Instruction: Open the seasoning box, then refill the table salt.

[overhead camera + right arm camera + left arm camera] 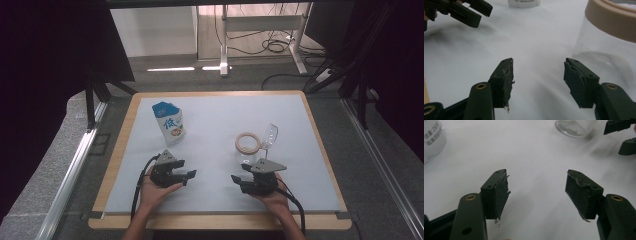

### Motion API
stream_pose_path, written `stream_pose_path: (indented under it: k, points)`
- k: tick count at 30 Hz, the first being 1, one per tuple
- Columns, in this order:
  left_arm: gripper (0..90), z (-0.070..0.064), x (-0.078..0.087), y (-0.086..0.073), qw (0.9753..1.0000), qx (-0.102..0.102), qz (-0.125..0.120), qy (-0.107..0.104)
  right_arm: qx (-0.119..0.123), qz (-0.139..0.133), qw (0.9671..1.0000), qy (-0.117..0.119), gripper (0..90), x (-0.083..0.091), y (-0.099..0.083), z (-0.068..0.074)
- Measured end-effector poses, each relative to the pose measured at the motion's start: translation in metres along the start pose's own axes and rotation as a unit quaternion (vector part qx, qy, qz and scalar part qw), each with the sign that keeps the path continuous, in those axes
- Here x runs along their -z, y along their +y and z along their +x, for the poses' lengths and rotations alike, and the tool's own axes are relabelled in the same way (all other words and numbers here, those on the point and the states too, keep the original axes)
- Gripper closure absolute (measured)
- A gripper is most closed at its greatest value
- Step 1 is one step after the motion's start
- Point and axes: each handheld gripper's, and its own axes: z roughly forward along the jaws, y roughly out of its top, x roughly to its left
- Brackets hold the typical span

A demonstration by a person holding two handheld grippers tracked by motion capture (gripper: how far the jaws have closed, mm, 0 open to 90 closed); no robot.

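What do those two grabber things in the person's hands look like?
Both the left gripper and the right gripper are dark green-black, each with two flat jaws whose pads are frayed. Brass-coloured rivets, a grey three-cornered plate on top, and a black cable trailing back. Forearms are bare.

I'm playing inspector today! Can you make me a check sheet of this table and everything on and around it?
Surface: table with pale mat and wooden rim, looks clean.
Job's things: clear glass jar with tan rim, upright, its hinged lid open; blue-and-white pouch standing at back left.
Clutter: nothing seen.
Grippers: left gripper and right gripper rest low near the front edge, jaws open and holding nothing; right one is beside the jar.
Cables: black cable trails from each gripper; more lie on the floor behind.
Surroundings: desk frame, dark curtains.
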Motion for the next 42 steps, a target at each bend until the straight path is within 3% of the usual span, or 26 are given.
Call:
stream_pose_path:
  k: [9, 13, 21, 25, 31, 35, 42]
  points:
    - [34.9, 0.005, 0.007, -0.001, 0.9997, 0.002, -0.004, 0.023, -0.001, 0.000, 1.0000, 0.002, 41.5, -0.001, 0.000, 0.000]
    - [36.6, 0.011, 0.015, -0.002, 0.9995, 0.008, -0.003, 0.031, 0.000, -0.001, 1.0000, 0.001, 41.5, 0.000, 0.000, 0.001]
    - [37.0, 0.032, 0.033, -0.001, 0.9969, 0.033, -0.023, 0.068, 0.001, -0.003, 1.0000, -0.001, 41.5, 0.001, 0.001, 0.001]
    - [37.5, 0.048, 0.041, 0.007, 0.9941, 0.045, -0.037, 0.091, 0.009, -0.002, 1.0000, -0.002, 41.5, 0.001, 0.003, 0.005]
    - [38.0, 0.062, 0.041, 0.021, 0.9929, 0.044, -0.041, 0.103, 0.011, 0.001, 0.9999, -0.003, 41.5, 0.000, 0.002, 0.005]
    - [38.1, 0.076, 0.040, 0.035, 0.9907, 0.052, -0.054, 0.114, 0.011, 0.002, 0.9999, -0.002, 41.5, 0.000, 0.001, 0.005]
    - [39.5, 0.092, 0.039, 0.048, 0.9902, 0.054, -0.067, 0.110, 0.013, 0.007, 0.9999, -0.007, 41.1, -0.001, 0.001, 0.005]
